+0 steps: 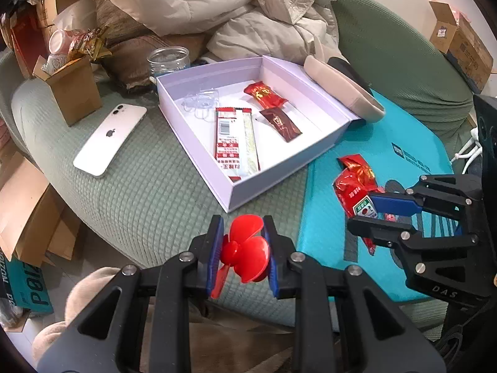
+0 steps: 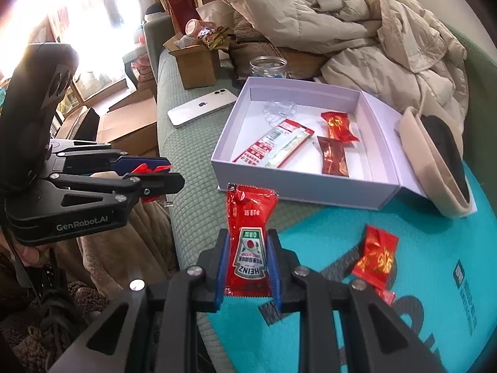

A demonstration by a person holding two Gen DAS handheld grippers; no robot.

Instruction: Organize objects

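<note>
The red fan (image 1: pixel 245 248) is pinched tight in the left gripper (image 1: pixel 243 255), near the white box (image 1: pixel 264 183). The right gripper (image 2: pixel 248 267) squeezes a ketchup pack (image 2: pixel 248 242) over the blue mat (image 2: pixel 419 326).

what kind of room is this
Probably a lived-in living room or bedroom at home: a green quilted sofa, a heaped beige puffer coat, and cardboard boxes scattered around.
</note>
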